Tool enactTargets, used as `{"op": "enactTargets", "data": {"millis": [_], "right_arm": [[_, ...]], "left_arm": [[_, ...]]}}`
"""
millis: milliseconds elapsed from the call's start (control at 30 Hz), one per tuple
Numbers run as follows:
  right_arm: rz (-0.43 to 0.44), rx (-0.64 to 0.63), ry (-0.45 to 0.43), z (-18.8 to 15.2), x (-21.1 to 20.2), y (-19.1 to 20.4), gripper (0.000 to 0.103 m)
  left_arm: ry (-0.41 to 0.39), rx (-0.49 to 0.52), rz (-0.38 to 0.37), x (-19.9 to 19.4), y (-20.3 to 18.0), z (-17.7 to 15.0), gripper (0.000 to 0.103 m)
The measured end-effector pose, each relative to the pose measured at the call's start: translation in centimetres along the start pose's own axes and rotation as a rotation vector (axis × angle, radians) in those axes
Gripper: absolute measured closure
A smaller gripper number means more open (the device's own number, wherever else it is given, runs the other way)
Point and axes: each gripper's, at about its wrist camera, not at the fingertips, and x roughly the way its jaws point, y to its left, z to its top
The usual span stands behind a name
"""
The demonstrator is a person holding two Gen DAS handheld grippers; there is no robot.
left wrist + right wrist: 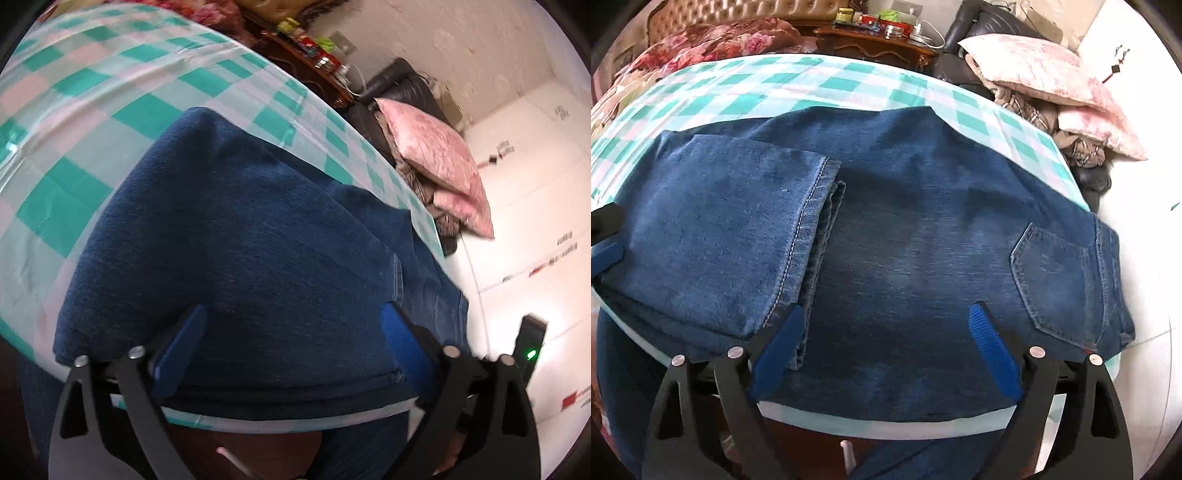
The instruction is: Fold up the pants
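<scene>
On the checked worktop [849, 79] lies one pair of jeans [905, 229], legs folded over; two pink pillows [1052, 70] behind it. Left claw [295, 325] and right claw [886, 325] both gape, empty, above the jeans.

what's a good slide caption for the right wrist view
Right gripper, jaws open, over blue jeans on a checked tablecloth, leg hem folded over, back pocket showing.

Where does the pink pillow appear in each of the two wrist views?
Left wrist view: the pink pillow lies right of centre, beyond the table's far edge, on a pile of cloth.
Right wrist view: the pink pillow is at the upper right, on the same pile.
Shared landmark: the green-checked tablecloth under the jeans.
</scene>
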Motion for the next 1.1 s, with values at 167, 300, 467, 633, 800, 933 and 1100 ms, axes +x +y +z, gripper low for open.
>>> {"op": "enactTargets", "data": {"millis": [167,300,467,633,800,933,1100], "right_arm": [[0.018,0.043,-0.061,1.5,-1.4,-1.4,0.015],[0.089,0.050,-0.066,4.1,-0.2,-1.4,0.015],[0.280,0.156,-0.056,7.4,1.8,-1.2,0.015],[0.263,0.095,-0.009,8.6,4.3,0.8,0.050],[0.244,0.088,0.016,7.9,5.6,0.7,0.061],[0.194,0.041,0.000,7.9,5.3,1.5,0.061],[0.186,0.030,-0.006,7.9,5.4,1.5,0.061]], "left_arm": [[-0.006,0.012,-0.017,0.0,0.1,-0.3,0.004],[-0.004,0.025,-0.029,0.0,0.1,-0.4,0.003],[-0.019,-0.024,-0.046,-0.2,0.5,-0.3,0.006],[-0.044,0.055,-0.002,-1.2,-1.0,0.8,0.059],[-0.071,0.159,0.089,-0.3,-1.5,5.0,0.070],[-0.017,0.208,0.148,2.9,-1.2,8.4,0.084],[0.023,0.196,0.243,6.0,0.9,10.9,0.101]]}}
